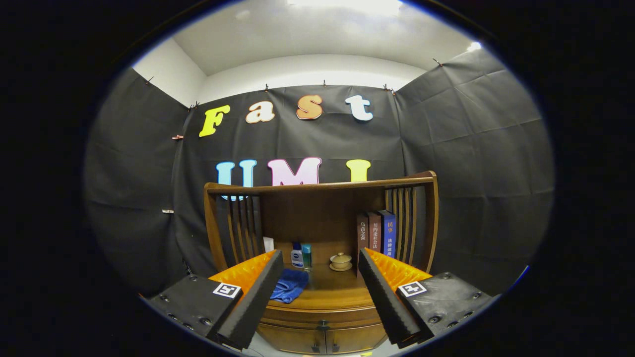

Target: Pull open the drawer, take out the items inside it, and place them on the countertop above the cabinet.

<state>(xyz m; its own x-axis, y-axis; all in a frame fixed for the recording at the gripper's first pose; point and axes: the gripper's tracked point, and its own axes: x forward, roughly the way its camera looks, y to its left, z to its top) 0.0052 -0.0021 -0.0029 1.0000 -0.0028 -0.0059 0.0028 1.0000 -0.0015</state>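
Observation:
A wooden cabinet [322, 317] with a slatted hutch stands ahead of me. Its drawer front [297, 313] sits just under the countertop [332, 290], closed, with a small dark knob [323, 326] at its middle. On the countertop, a blue cloth [289, 285] lies just ahead of my left finger. My gripper [320, 265] is open, fingers wide apart with nothing between them, raised above the countertop's front edge.
At the back of the countertop stand two small bottles [301, 256] and a small lidded cup on a saucer [341, 261]. Three books [376, 233] stand upright beside the right slats. Two lower cabinet doors [322, 342] show below the drawer.

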